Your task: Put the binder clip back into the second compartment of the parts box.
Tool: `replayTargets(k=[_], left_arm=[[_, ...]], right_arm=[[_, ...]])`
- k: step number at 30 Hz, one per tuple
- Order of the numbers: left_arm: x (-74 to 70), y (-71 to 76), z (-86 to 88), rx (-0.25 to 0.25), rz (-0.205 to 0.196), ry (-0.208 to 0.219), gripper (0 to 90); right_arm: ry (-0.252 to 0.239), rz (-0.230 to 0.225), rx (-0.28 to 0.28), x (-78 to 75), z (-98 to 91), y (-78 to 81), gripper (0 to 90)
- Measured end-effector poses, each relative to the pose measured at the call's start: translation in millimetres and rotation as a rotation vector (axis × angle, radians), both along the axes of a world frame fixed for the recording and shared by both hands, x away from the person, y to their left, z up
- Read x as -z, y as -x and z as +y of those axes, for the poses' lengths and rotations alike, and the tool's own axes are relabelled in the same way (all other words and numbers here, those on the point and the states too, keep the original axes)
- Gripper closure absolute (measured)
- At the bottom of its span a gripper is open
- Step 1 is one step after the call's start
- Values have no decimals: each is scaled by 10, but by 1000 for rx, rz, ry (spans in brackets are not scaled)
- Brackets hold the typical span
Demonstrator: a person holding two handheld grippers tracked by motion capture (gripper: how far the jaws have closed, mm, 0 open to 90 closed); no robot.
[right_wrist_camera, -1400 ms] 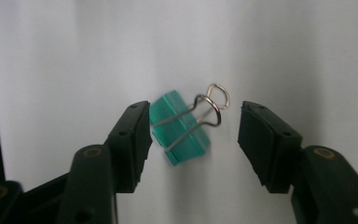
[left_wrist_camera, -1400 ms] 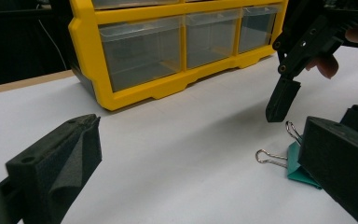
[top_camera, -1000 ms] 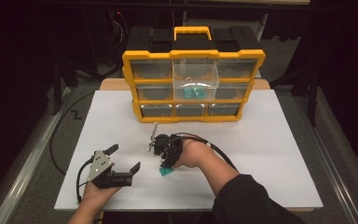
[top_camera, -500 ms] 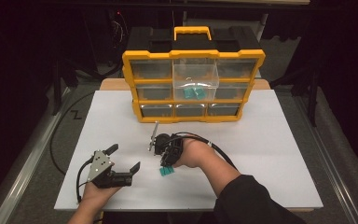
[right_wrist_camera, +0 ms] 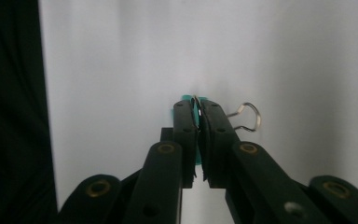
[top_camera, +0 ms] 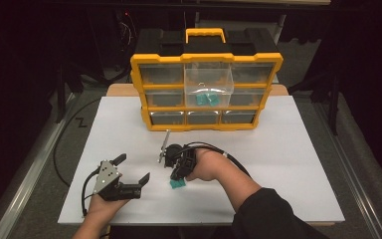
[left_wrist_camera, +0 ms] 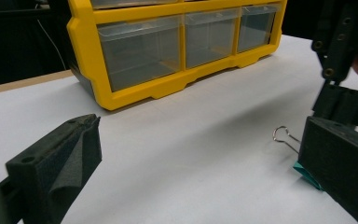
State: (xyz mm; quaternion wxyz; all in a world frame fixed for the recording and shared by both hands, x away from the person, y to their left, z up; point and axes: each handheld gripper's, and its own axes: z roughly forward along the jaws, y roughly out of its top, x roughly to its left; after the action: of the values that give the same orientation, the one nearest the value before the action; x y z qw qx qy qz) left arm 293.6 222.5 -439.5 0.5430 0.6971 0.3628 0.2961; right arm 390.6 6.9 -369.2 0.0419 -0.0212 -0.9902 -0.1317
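Note:
A teal binder clip point(top_camera: 178, 184) with wire handles lies on the white table point(top_camera: 303, 164) near the front middle. My right gripper point(top_camera: 176, 177) points down at it; its jaws have just been closing and are now shut on the clip. In the right gripper view the right gripper point(right_wrist_camera: 196, 108) pinches the teal binder clip point(right_wrist_camera: 182, 99), with one wire loop sticking out to the right. My left gripper point(top_camera: 134, 168) rests open at the front left, with nothing between its jaws. In the left gripper view the left gripper point(left_wrist_camera: 200, 140) faces the binder clip point(left_wrist_camera: 307, 173) and the right gripper point(left_wrist_camera: 342, 109).
A yellow drawer organizer point(top_camera: 206, 59) with clear drawers stands at the back of the table. Its middle drawer point(top_camera: 208, 82) is pulled out and holds more teal clips point(top_camera: 208, 99). Cables trail from both grippers. Dark floor surrounds the table.
The right gripper has closed its jaws on the teal clip. Both hands have stayed almost in place.

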Motion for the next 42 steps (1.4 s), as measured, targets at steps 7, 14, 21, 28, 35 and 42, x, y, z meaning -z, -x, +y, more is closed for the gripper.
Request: replayTargets(k=[7,14,21,28,35,42], left_arm=[[0,-1,8,-5,2,4,3],[3,-5,14,-6,6,5,3],[4,-4,10,-5,6,4,3],[8,-10,10,-11,9,-1,3],[13,-16,2,-14,11,-1,3],[16,-13,-3,-18,12,-7,3]], right_arm=[[-4,1,-30,-11,13,65,900],[7,-19,-24,-56,-18,105,900],[-3,-48,11,-134,-156,93,900],[26,-44,30,-196,-371,91,900],[15,-46,70,-255,-607,93,900],[18,-55,88,-307,-783,116,900]])
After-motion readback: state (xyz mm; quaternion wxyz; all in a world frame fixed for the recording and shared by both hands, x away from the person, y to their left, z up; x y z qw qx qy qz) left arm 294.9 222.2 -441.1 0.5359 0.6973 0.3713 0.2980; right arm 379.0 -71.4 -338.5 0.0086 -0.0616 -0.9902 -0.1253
